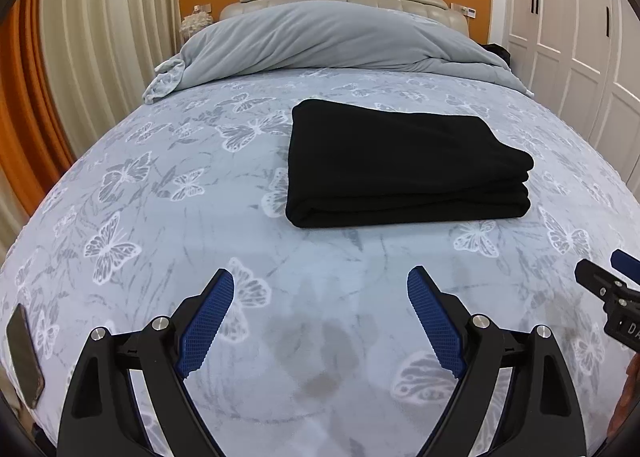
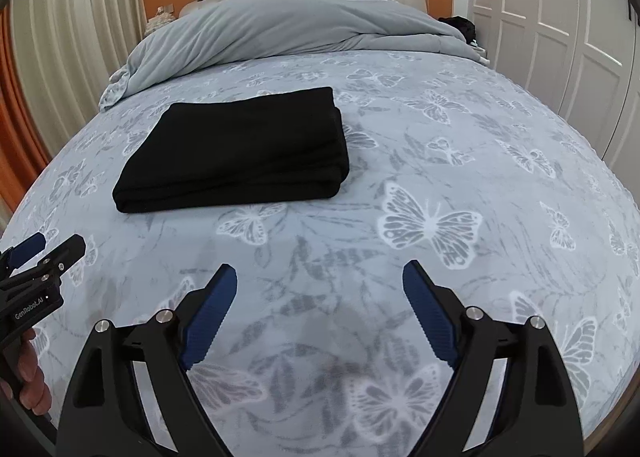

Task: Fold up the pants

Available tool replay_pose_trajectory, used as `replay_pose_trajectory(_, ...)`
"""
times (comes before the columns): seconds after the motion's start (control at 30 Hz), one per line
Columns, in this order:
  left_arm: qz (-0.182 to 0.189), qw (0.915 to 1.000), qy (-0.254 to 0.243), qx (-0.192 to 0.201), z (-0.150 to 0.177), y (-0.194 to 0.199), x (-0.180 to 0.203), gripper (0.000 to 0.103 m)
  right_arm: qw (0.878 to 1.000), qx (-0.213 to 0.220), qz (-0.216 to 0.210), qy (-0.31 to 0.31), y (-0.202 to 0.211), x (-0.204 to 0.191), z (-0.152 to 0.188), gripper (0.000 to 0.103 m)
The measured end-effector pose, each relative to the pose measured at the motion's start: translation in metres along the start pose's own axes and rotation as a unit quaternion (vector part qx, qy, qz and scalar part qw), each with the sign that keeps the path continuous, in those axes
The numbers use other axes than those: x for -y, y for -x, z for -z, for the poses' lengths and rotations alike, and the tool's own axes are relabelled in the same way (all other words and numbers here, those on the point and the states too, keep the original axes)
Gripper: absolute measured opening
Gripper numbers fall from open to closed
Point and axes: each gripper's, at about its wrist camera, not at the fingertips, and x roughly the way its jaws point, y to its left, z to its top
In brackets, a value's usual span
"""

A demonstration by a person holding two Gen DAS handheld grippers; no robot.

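Even, soft indoor light, moderately bright; no glare. Faint diffuse shadows fall on the pale blue butterfly-print bedspread [image 1: 168,193] just ahead of both wrist cameras. Strong fisheye bowing curves the bedspread's edges, dark vignette fills the corners, focus sharp throughout.

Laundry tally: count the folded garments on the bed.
1. The black folded pants lie mid-bed on the butterfly sheet, beyond both open claws. More could be hidden under the grey duvet.
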Motion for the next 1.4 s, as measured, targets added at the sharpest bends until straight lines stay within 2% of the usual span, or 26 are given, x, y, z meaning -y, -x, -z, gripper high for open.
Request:
replay_pose_trajectory(1.03, 0.003, 0.9999, -0.011, -0.005, 0.0024, -0.0026, 0.0072, 0.086, 1.000, -0.007, -0.004, 0.009, -0.0050, -0.0064, 0.0034, 0.083)
replay_pose_trajectory(1.4, -0.003, 0.9999, -0.006, 0.012, 0.0036, 0.0017, 0.0081, 0.086, 1.000, -0.010, -0.008, 0.013, -0.0064, -0.0095, 0.0064, 0.083)
